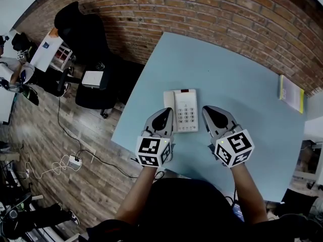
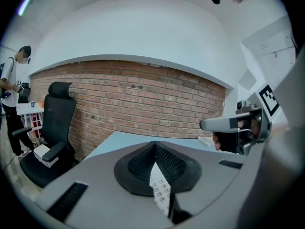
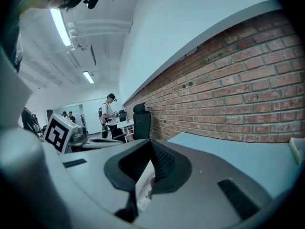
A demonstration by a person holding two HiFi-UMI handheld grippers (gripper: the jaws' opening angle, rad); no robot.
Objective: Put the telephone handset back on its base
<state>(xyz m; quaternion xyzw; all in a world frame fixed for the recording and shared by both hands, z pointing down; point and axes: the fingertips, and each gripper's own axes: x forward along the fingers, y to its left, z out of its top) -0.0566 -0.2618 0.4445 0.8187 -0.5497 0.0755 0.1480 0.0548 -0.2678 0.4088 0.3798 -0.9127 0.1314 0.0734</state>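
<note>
A white telephone [image 1: 185, 111] with a grey keypad lies in the middle of the light blue table [image 1: 227, 69]. Its handset [image 1: 168, 101] rests along the left side of the base. My left gripper [image 1: 164, 116] hovers over the handset's near end, jaws shut and empty. To the right of the phone, my right gripper [image 1: 210, 114] hangs above bare table, jaws together with nothing held. In the left gripper view the keypad [image 2: 161, 191] shows through the slit below the closed tips [image 2: 155, 144]. A sliver of the phone [image 3: 143, 185] shows under the right gripper's tips [image 3: 151, 144].
A yellow-green book [image 1: 290, 93] lies at the table's right edge. Black office chairs [image 1: 87, 44] stand left of the table by the brick wall [image 1: 227, 9]. A power strip and cable [image 1: 74, 160] lie on the wooden floor. A person [image 2: 12, 104] stands far left.
</note>
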